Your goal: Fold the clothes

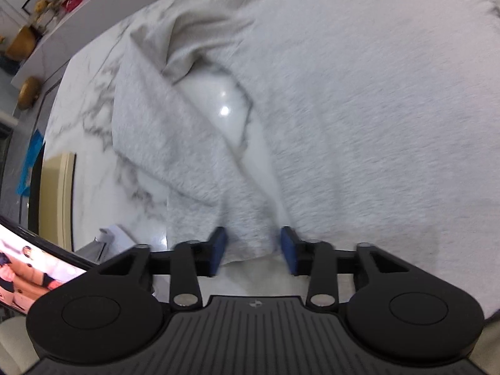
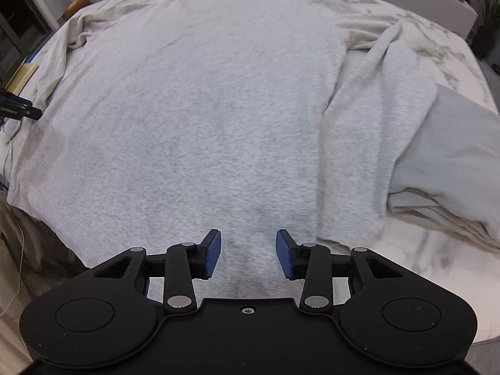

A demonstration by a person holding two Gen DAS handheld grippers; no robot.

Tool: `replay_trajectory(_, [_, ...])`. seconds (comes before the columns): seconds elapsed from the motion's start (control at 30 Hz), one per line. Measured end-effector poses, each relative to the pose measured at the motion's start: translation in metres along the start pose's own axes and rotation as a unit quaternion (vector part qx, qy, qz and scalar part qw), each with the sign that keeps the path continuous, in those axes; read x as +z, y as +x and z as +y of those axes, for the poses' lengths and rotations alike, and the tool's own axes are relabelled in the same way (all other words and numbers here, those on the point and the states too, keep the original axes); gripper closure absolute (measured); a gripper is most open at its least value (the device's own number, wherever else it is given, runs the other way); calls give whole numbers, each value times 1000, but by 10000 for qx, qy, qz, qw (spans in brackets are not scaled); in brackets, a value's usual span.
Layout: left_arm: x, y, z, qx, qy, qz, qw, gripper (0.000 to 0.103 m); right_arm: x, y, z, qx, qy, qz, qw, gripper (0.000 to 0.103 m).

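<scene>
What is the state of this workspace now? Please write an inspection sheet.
Surface: white marble table, glossy, mostly covered by cloth.
Job's things: grey long-sleeved shirt spread flat, dark collar at the far edge; one sleeve bent beside the body, bare marble showing between them.
Clutter: folded pale grey cloth at the table's right side.
Grippers: left gripper jaws apart over the shirt's hem; right gripper jaws apart over the shirt's lower body; neither pinches cloth.
Cables: thin white cord hanging off the table's left edge.
Surroundings: shelf with brass bowls; screen at lower left.

Grey shirt (image 2: 193, 118) on marble table (image 2: 415, 259)
</scene>
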State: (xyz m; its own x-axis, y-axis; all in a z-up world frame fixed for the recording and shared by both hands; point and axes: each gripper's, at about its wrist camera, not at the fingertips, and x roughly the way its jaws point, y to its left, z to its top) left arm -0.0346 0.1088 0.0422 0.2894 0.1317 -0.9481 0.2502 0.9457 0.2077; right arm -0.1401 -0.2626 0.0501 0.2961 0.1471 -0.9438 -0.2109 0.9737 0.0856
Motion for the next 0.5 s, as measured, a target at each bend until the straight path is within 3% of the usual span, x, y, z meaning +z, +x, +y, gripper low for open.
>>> replay_trajectory(0.07, [4,3,4,-117,-81,14,9999,97,3,5,0,3,-66,29,10000,65])
replay_trajectory(0.1, [6,3,7,-138,-94,-4,9999,99,4,6,1,4,-76,31,10000,65])
replay_trajectory(0.27, [19,-15,24,-289,-216,-317,9988,100,21,16,6,64,-191,41,9998,65])
replay_trajectory(0.5, [70,-81,83,-525,-912,-1049,9889,100,53,23,18,100,-443,-69,9989,65])
